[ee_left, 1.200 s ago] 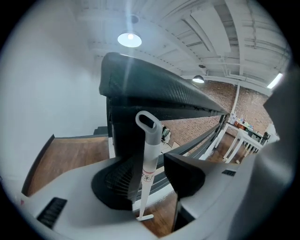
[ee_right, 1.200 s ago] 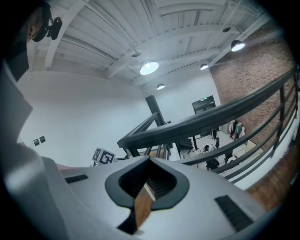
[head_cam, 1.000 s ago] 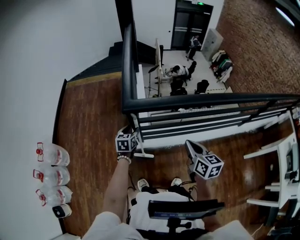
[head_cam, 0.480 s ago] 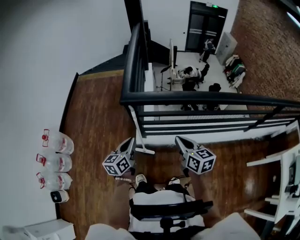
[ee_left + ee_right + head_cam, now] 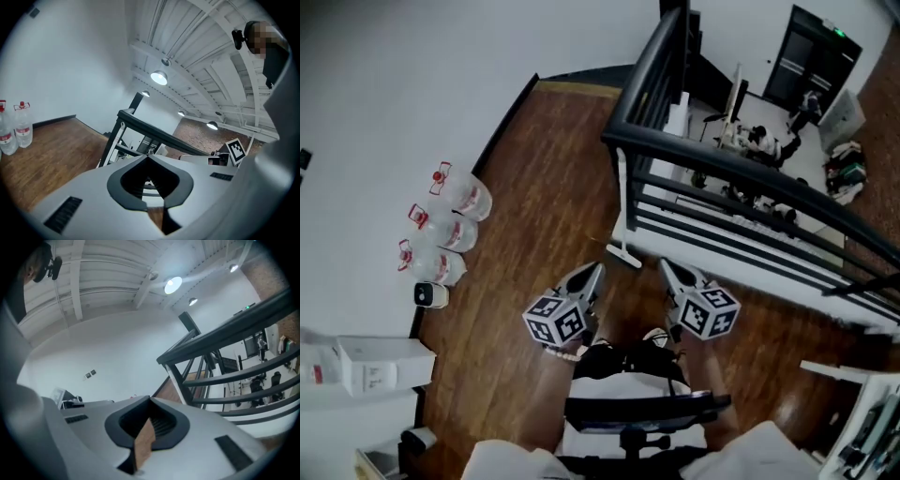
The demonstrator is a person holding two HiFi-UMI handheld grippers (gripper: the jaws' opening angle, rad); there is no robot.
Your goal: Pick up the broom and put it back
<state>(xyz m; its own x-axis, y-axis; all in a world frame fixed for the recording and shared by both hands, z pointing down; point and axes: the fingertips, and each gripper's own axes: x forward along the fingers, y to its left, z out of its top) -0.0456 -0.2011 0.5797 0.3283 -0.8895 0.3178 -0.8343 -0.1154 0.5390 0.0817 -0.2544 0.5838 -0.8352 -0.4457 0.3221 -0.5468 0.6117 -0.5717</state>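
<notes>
A white broom [image 5: 623, 211] leans upright against the black railing [image 5: 703, 155], its head [image 5: 624, 255] on the wooden floor. My left gripper [image 5: 593, 273] hovers just below and left of the broom head, apart from it. It is shut with nothing between its jaws [image 5: 149, 157]. My right gripper [image 5: 667, 268] hangs to the right of the broom head, also apart from it. Its tips meet with nothing held [image 5: 150, 400]. Both point toward the railing.
Three large water bottles [image 5: 450, 225] stand along the white wall at left, two of these bottles [image 5: 16, 133] showing in the left gripper view. A small white device [image 5: 431, 295] and a white box [image 5: 375, 366] lie below them. A lower floor with people shows beyond the railing.
The left gripper has drawn back from the broom head toward my body and now sits clear of it. The head view has swung left. The broom stays leaning on the railing.
</notes>
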